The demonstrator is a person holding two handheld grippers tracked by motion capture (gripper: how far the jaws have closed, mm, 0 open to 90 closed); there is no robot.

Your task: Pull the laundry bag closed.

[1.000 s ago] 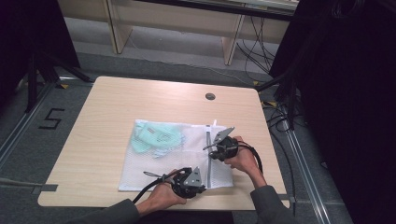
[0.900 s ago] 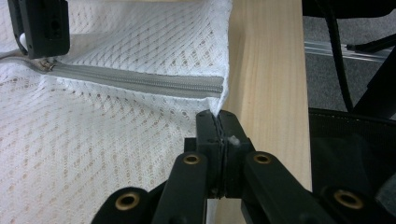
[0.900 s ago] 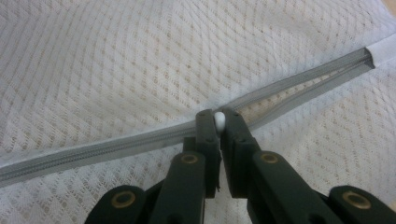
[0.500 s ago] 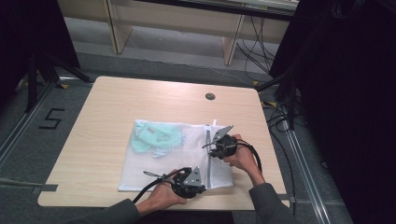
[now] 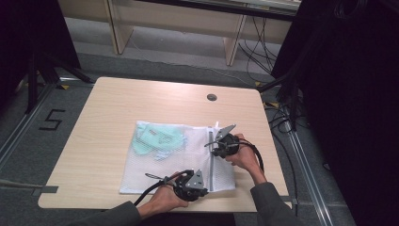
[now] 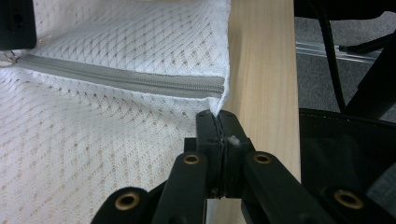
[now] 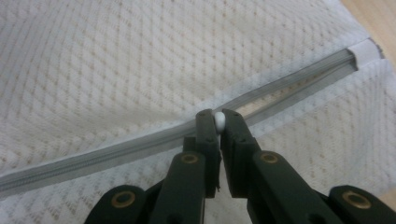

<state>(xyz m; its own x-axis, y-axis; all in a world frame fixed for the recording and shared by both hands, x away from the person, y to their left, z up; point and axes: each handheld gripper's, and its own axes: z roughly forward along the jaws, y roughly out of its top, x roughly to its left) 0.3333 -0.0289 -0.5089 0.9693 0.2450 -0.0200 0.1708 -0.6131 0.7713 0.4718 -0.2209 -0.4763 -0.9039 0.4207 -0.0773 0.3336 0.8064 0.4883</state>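
On the pale wooden worktop point(image 5: 113, 113) lies a flat white mesh laundry bag point(image 5: 155, 174) with pale mint-green cloth point(image 5: 155, 139) inside its far left part. Nothing has visibly changed across the last second: bag, cloth and both hands sit where they were in the earlier high views, so the work appears paused mid-zip rather than advancing.

At the bag's near edge the left tool point(image 6: 217, 122) is clenched on the bag's corner, right where the grey zipper point(image 6: 130, 80) ends beside the bare wood. That grip looks like an anchor, keeping the fabric taut.

Farther right, the right tool point(image 7: 218, 122) is clenched on the small white zipper pull point(image 7: 219, 121), with the zipper's grey tape point(image 7: 93, 154) running off to either side. Toward its white end tab point(image 7: 365, 50) the two halves stand slightly parted, so that stretch seems open.

In the high view the left tool point(image 5: 188, 181) and right tool point(image 5: 223, 141) sit at opposite ends of the zipper line point(image 5: 211, 167). Compared with the earlier frames, no slide of the pull is visible; the zip is likely still partway.
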